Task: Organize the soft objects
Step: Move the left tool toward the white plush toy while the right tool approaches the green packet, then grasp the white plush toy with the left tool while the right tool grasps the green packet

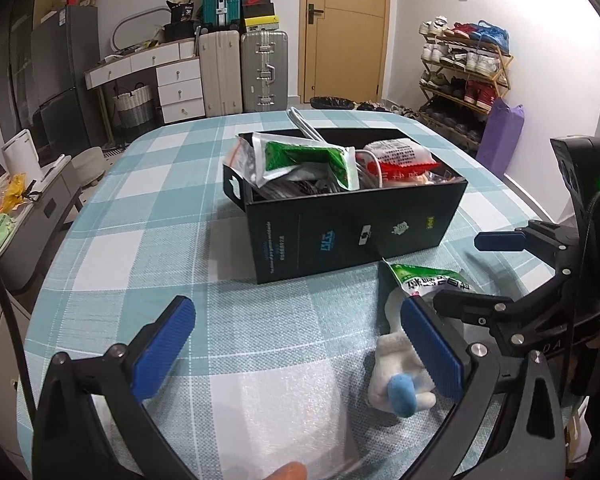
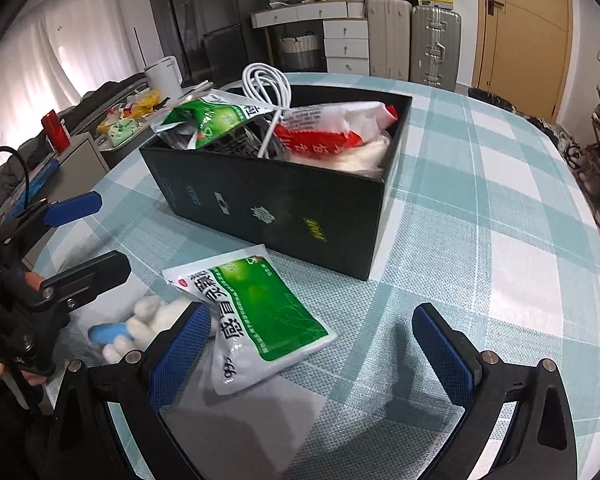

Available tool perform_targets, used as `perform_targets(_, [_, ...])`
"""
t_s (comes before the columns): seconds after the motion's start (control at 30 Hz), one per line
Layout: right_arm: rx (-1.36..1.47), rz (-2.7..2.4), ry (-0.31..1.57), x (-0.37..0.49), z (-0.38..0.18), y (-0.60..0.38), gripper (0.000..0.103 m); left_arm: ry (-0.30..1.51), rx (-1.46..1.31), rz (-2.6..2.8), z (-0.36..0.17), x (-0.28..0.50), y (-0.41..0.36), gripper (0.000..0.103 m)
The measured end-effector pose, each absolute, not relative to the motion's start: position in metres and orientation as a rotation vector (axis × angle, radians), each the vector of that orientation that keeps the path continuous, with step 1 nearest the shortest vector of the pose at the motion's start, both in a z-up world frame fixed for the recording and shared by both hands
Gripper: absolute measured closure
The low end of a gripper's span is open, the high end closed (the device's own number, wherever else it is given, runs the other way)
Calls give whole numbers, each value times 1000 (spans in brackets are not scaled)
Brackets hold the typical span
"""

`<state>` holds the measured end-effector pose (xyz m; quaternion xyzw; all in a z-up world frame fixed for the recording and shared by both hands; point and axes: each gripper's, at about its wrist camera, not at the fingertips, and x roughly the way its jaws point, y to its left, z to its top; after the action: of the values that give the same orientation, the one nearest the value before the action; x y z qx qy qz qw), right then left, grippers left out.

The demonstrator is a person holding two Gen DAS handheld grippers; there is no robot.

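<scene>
Both grippers, left gripper point(image 1: 296, 350) and right gripper point(image 2: 312, 350), stand released. The green-and-white soft sachet point(image 2: 260, 312) lies beside the black cardboard box point(image 2: 284, 200); straddle its middle with your right gripper before closing, avoiding the white-and-blue plush toy point(image 2: 136, 328).

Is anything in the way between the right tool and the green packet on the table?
No. The right tool is open, and the green packet lies flat on the tablecloth right by its left pad, with nothing between them.
</scene>
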<state>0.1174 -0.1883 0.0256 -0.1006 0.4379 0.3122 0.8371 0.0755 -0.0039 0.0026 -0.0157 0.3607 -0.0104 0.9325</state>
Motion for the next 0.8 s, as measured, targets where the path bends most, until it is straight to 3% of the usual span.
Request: perform_targets(0.8, [-232,639,943,122,23,-199,1,864,49,-169,-13,77,-33,0])
